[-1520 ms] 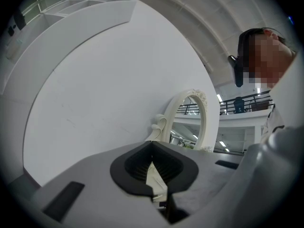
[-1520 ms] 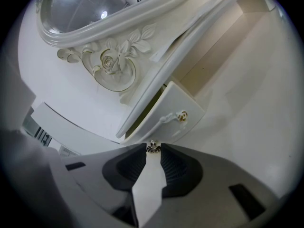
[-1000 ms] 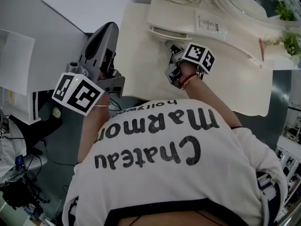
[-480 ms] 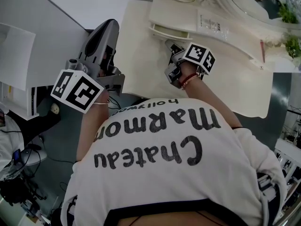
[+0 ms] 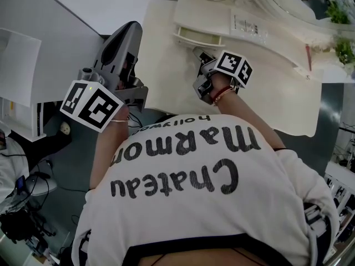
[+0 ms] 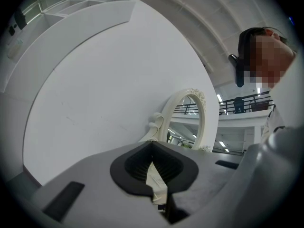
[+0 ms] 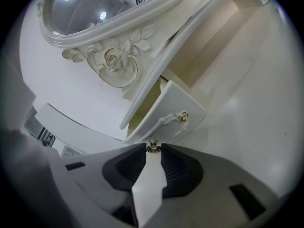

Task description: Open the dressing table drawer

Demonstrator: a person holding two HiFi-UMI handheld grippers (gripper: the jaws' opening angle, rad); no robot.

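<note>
Two grippers are in view, one in each of the person's hands. The right gripper point(image 5: 197, 52) reaches over the cream dressing table point(image 5: 166, 71), tilted downward, and its jaws are pinched on a small gold knob point(image 7: 152, 147) at the near edge of the drawer point(image 7: 176, 109) front. That drawer point(image 5: 198, 36) stands partly pulled out of the raised unit at the far side of the table top, just below the carved rose point(image 7: 114, 61) at the foot of the mirror point(image 7: 80, 4); its pale inside shows. A second knob point(image 7: 183, 117) sits farther along the drawer front, untouched. The left gripper point(image 5: 131, 30) is held level off the table's left edge, beside a white panel point(image 5: 50, 26), its jaws pressed together at the tips with nothing between them.
</note>
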